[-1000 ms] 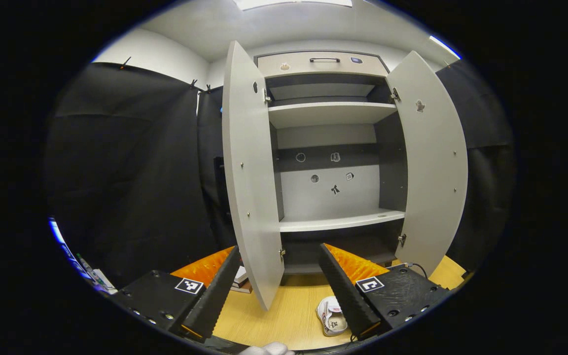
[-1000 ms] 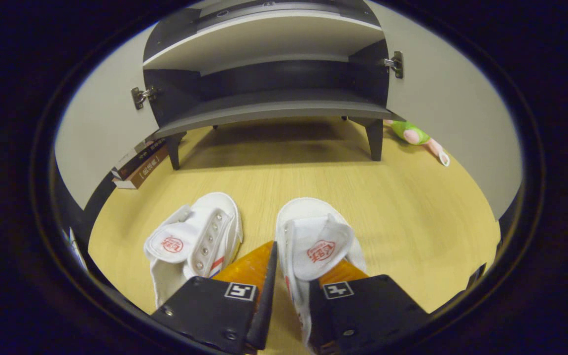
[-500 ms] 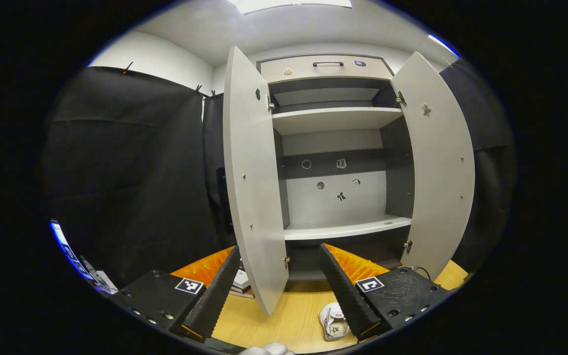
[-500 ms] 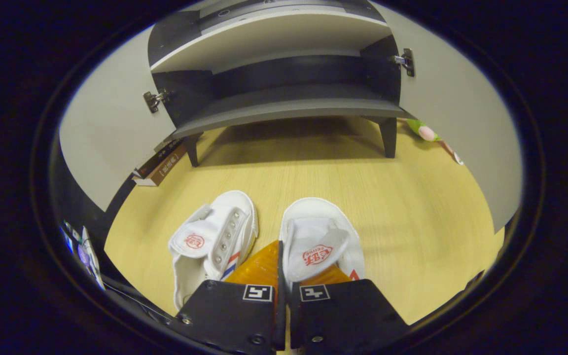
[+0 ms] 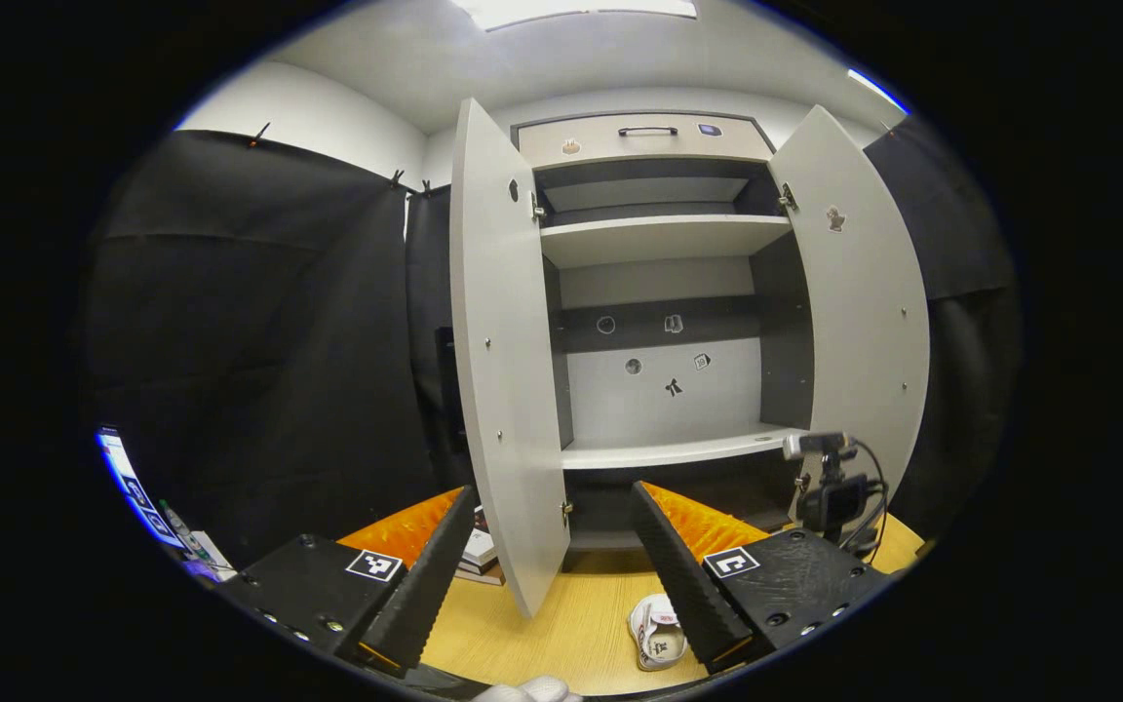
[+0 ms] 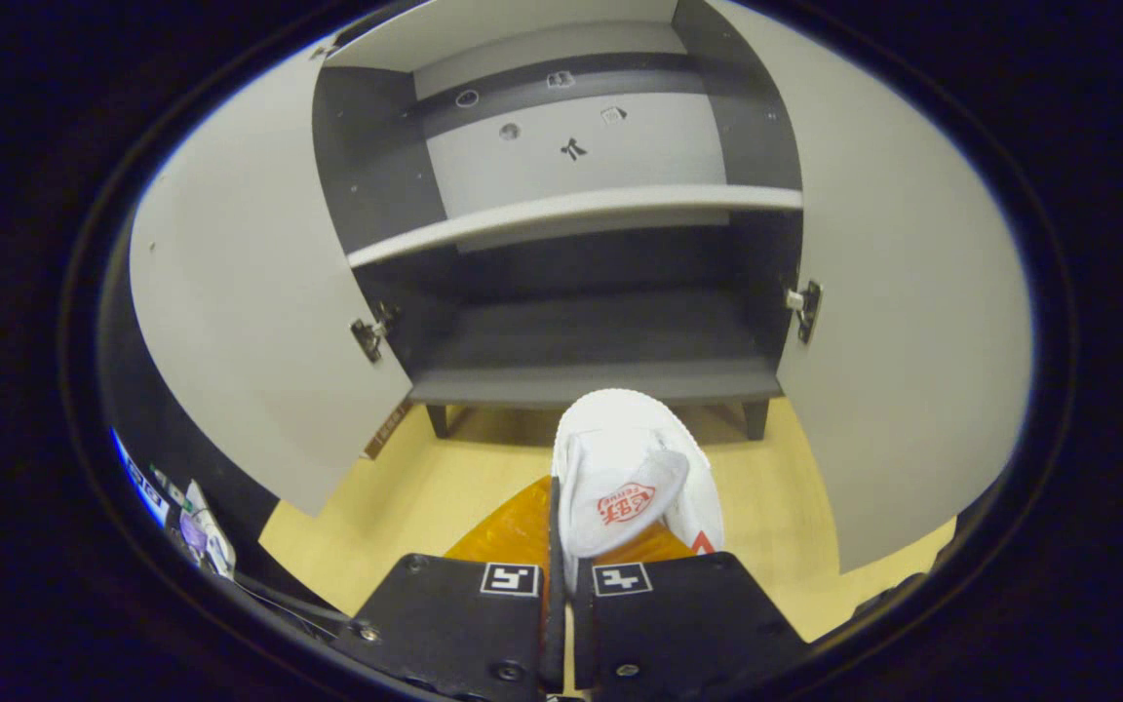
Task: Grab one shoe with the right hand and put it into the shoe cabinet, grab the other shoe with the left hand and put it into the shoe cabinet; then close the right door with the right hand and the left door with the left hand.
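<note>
Pale wooden floor (image 6: 406,497) lies below; my right gripper (image 6: 561,546) has its fingers pinching the white canvas strap shoe (image 6: 632,473), lifted before the grey two-door shoe cabinet (image 6: 561,385); I judge placing comes next, onto its dark bottom shelf (image 6: 591,336); the left gripper (image 5: 552,556) fingers are spread, the other white shoe (image 5: 657,632) on the floor.

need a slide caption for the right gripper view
Right gripper shut on a white shoe, lifted before the open shoe cabinet.

White shoe (image 6: 635,468) lifted; other shoe (image 5: 657,632) on floor
</note>
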`<state>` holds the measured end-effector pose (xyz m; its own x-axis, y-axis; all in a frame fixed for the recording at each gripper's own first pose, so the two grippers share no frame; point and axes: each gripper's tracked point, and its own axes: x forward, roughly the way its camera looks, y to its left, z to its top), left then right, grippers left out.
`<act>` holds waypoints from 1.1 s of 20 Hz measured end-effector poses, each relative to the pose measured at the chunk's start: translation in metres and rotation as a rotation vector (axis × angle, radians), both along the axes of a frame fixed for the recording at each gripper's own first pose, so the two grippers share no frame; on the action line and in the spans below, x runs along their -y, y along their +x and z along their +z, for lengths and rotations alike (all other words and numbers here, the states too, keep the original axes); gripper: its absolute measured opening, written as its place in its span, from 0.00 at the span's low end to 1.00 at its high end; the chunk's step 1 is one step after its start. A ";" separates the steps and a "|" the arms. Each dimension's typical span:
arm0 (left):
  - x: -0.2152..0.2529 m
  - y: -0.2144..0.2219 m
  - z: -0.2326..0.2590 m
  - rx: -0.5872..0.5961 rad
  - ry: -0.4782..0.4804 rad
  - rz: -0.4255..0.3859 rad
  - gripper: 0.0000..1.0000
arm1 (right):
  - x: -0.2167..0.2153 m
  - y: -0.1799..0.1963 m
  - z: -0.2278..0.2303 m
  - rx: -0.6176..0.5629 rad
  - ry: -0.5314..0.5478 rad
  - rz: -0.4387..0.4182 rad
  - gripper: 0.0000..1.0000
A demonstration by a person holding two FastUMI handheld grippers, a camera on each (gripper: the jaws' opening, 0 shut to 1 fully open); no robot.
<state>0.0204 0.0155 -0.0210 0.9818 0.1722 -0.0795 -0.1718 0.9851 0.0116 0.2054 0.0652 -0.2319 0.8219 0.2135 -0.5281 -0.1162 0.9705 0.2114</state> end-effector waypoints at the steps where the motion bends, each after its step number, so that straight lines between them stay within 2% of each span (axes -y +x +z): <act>1: 0.000 -0.002 0.000 0.003 0.000 0.003 1.00 | 0.000 0.007 0.020 0.025 0.002 -0.004 0.07; 2: 0.000 -0.004 0.000 0.006 0.001 0.006 0.96 | 0.001 0.015 0.040 0.052 0.007 -0.010 0.07; 6: 0.001 -0.009 -0.001 0.011 -0.002 0.011 0.96 | 0.003 0.052 0.113 0.159 0.009 -0.032 0.07; 11: 0.000 -0.014 -0.005 0.006 -0.015 0.031 0.96 | 0.005 0.116 0.175 0.267 -0.032 -0.062 0.07; 17: -0.009 -0.020 -0.003 -0.001 -0.005 0.084 0.96 | 0.017 0.203 0.206 0.308 -0.078 -0.100 0.07; 22: -0.012 -0.024 -0.007 -0.023 -0.004 0.124 0.96 | 0.011 0.267 0.212 0.315 -0.127 -0.085 0.07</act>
<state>-0.0039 0.0272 -0.0283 0.9508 0.2921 -0.1030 -0.2923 0.9562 0.0133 0.4721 0.0546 -0.0201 0.9607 0.0863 -0.2639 -0.0742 0.9957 0.0554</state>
